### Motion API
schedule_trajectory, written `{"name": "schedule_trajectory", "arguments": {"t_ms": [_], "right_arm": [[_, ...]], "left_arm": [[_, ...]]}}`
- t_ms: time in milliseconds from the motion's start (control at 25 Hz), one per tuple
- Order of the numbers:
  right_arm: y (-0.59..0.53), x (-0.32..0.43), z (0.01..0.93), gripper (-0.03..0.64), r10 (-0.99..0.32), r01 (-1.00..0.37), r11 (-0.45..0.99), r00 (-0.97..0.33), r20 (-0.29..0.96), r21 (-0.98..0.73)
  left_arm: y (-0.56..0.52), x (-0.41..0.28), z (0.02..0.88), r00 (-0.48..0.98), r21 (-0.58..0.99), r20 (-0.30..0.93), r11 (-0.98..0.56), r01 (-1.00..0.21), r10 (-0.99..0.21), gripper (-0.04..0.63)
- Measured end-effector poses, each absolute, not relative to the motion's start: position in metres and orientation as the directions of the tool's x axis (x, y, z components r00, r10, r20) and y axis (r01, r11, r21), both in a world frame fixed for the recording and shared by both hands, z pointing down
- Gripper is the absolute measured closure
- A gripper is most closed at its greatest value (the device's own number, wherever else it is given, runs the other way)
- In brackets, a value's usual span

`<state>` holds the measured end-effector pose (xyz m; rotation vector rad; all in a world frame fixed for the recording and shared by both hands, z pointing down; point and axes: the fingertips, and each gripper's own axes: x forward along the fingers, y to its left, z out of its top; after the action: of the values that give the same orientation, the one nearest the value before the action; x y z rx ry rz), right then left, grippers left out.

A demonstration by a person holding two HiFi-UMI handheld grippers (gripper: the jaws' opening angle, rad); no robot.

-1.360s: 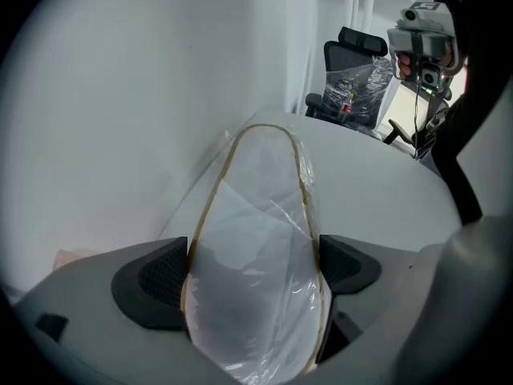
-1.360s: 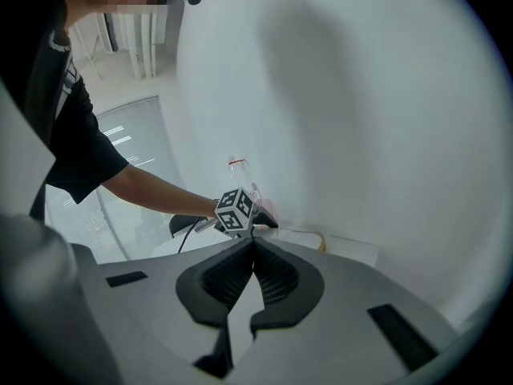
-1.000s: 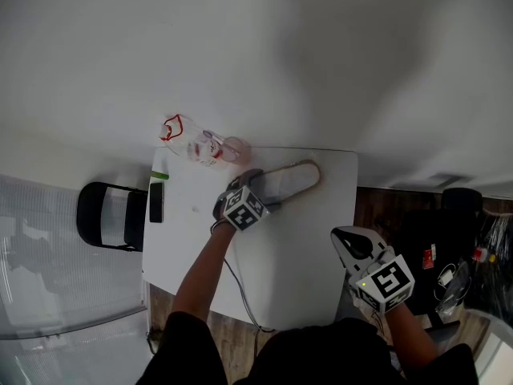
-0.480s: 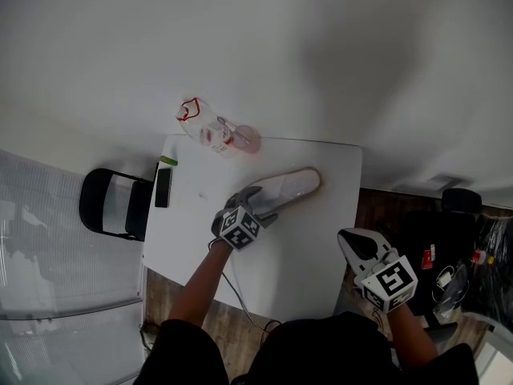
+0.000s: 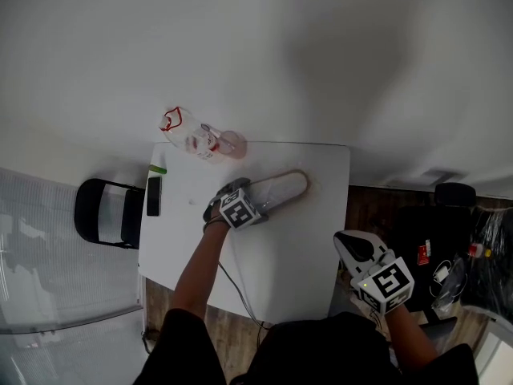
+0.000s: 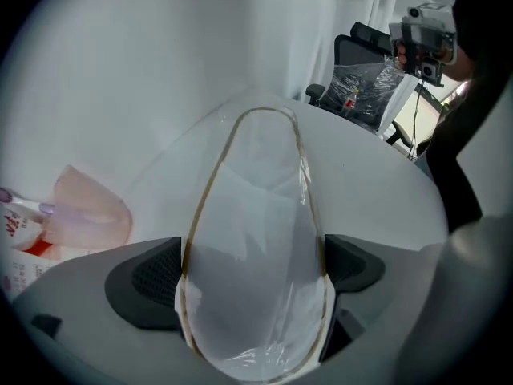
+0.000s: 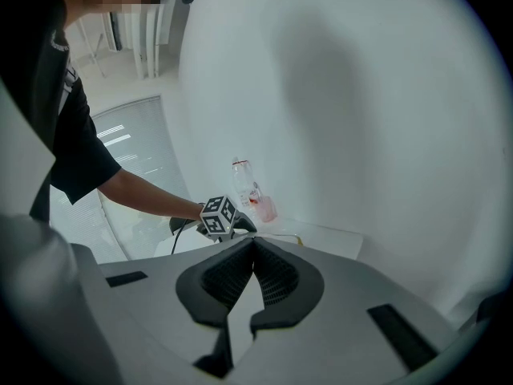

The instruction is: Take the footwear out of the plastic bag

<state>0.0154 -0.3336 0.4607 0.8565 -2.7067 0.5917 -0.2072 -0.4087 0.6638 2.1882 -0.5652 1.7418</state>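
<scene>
My left gripper (image 6: 252,271) has just opened wide around the bagged slipper (image 5: 280,189) on the white table (image 5: 309,239) by the wall (image 5: 280,54), and my right gripper (image 7: 252,251) is shut, empty.

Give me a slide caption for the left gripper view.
Left gripper, jaws just opened wide, straddles a slipper in a clear plastic bag on the white table.

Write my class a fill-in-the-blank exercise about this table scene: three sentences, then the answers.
The white slipper with the tan rim lies inside a clear ___ bag.
The jaws of the right gripper are ___, nothing between them.
A translucent ___ cup sits beside the clear red-labelled bottle.
Missing words: plastic; shut; pink.
The left gripper has just been opening its jaws, the slipper between them.
</scene>
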Motion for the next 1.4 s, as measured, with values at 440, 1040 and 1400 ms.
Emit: {"name": "schedule_trajectory", "arguments": {"t_ms": [440,1040,1400], "right_arm": [[-0.352,0.017,0.468,0.6,-0.482,-0.58,0.75,-0.808,0.338,-0.317],[-0.357,0.014,0.453,0.6,-0.473,-0.547,0.783,-0.833,0.288,-0.296],[-0.329,-0.002,0.44,0.6,-0.474,-0.551,0.79,-0.827,0.303,-0.269]], "left_arm": [[-0.412,-0.203,0.666,0.201,0.055,0.979,-0.886,-0.46,-0.044,0.066],[-0.364,-0.196,0.612,0.376,-0.124,0.852,-0.838,-0.532,-0.365,0.071],[-0.299,-0.2,0.564,0.5,-0.181,0.716,-0.821,-0.542,-0.488,0.271]]}}
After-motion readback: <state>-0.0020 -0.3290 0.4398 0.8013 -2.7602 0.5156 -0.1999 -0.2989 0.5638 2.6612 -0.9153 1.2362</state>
